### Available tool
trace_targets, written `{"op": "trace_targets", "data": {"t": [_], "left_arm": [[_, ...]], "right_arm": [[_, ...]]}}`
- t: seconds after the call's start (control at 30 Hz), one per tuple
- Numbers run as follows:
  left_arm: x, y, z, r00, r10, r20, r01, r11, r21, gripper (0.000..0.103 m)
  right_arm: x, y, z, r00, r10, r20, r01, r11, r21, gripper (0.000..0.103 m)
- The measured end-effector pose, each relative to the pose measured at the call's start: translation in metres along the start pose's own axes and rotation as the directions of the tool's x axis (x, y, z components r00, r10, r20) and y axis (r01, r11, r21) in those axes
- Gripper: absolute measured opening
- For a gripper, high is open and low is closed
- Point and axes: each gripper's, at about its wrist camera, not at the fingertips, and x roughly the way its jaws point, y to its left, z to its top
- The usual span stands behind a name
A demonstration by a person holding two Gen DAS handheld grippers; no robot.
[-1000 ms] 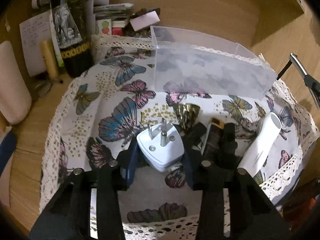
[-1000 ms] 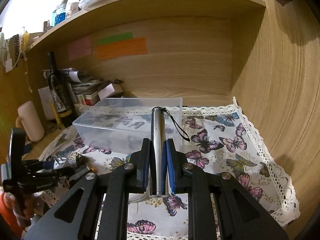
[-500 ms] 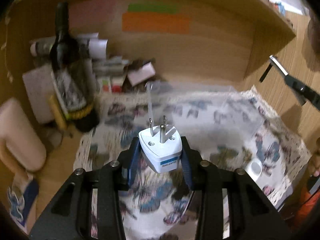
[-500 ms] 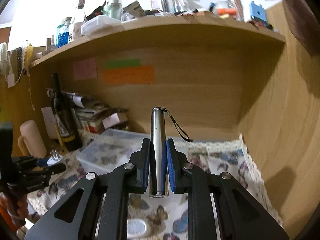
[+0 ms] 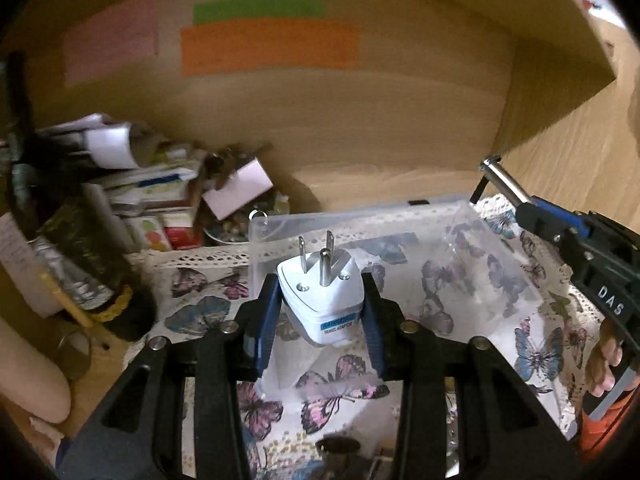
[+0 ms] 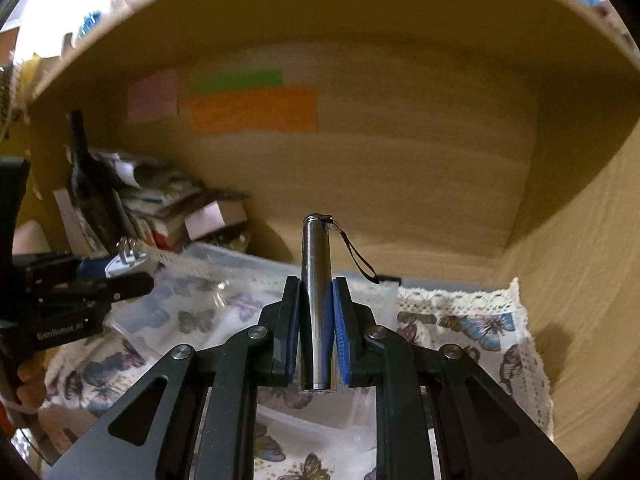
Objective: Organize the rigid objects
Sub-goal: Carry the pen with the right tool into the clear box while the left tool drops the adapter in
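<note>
My left gripper [image 5: 322, 300] is shut on a white travel plug adapter [image 5: 322, 298], prongs pointing forward, held above the near edge of a clear plastic box [image 5: 360, 232] on the butterfly cloth. My right gripper [image 6: 316, 308] is shut on a silver metal flashlight [image 6: 316, 280] with a black wrist strap, held over the same box [image 6: 224, 276]. The right gripper with the flashlight [image 5: 506, 184] shows at the right of the left wrist view. The left gripper with the adapter [image 6: 126, 258] shows at the left of the right wrist view.
A dark bottle [image 6: 86, 184], stacked papers and small boxes [image 5: 160, 184] crowd the back left corner. Wooden walls close the back and right. Coloured sticky notes [image 5: 268, 44] are on the back wall. Small dark objects [image 5: 340, 448] lie on the cloth below the left gripper.
My left gripper closed on the adapter, lifted it off the cloth and carried it to the box. My right gripper rose, then moved forward over the box, still holding the flashlight.
</note>
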Motion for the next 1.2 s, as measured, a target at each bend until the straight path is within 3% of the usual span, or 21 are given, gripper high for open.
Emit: {"op": "trace_targets", "data": {"t": [0.3, 0.4, 0.8, 0.87, 0.93, 1.07, 1.2], "left_arm": [[0.05, -0.017, -0.001, 0.994, -0.002, -0.113, 0.01, 0.998, 0.067, 0.038], [0.064, -0.022, -0.005, 0.991, 0.017, -0.136, -0.007, 0.997, 0.077, 0.038], [0.075, -0.026, -0.008, 0.986, 0.047, -0.157, -0.031, 0.994, 0.102, 0.039], [0.071, -0.026, -0.008, 0.987, 0.044, -0.152, -0.03, 0.995, 0.092, 0.046], [0.062, -0.024, -0.006, 0.99, 0.035, -0.135, -0.024, 0.996, 0.08, 0.062], [0.034, -0.02, -0.005, 0.996, 0.041, -0.075, -0.035, 0.997, 0.075, 0.068], [0.003, -0.009, -0.009, 0.999, 0.045, -0.02, -0.044, 0.998, 0.052, 0.088]], "right_arm": [[0.059, -0.01, -0.021, 0.985, 0.021, -0.169, -0.017, 1.0, 0.023, 0.014], [0.069, -0.008, -0.026, 0.981, -0.027, -0.19, 0.027, 1.0, -0.002, 0.014], [0.075, -0.002, -0.026, 0.972, -0.032, -0.234, 0.024, 0.999, -0.036, 0.015], [0.068, -0.001, -0.024, 0.975, -0.034, -0.22, 0.027, 0.999, -0.038, 0.023], [0.059, 0.0, -0.021, 0.98, -0.033, -0.194, 0.026, 0.999, -0.036, 0.035], [0.03, 0.0, -0.014, 0.991, -0.042, -0.131, 0.038, 0.999, -0.034, 0.04], [-0.003, 0.007, -0.017, 0.996, -0.054, -0.074, 0.051, 0.998, -0.036, 0.06]]}}
